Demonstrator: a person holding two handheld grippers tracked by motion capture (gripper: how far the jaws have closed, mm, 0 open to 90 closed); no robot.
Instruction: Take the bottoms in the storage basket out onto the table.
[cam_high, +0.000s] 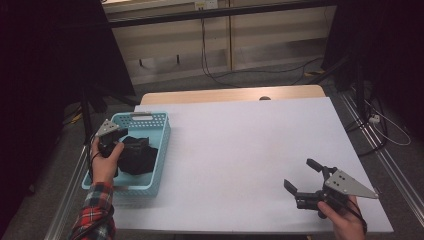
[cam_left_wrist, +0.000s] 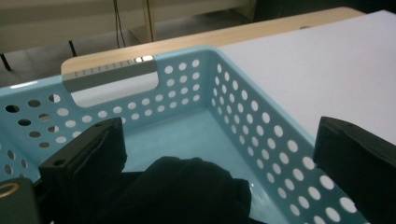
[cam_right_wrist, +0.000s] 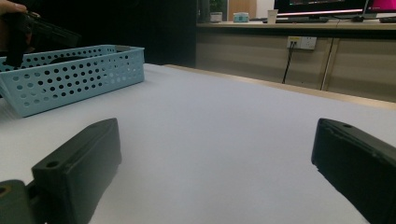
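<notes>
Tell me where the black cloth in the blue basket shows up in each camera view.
High view: the black cloth lies bunched in the light blue basket at left, under the left gripper.
Left gripper view: it sits at bottom centre, between the open jaws.
Right gripper view: I cannot make it out behind the basket wall.
Shared landmark: the perforated blue basket.

Dim room, dark around the evenly lit white bench (cam_high: 250, 150). Glare glints on the basket (cam_left_wrist: 261, 135) handle; its nearest holes blur. Soft shadows throughout.
</notes>
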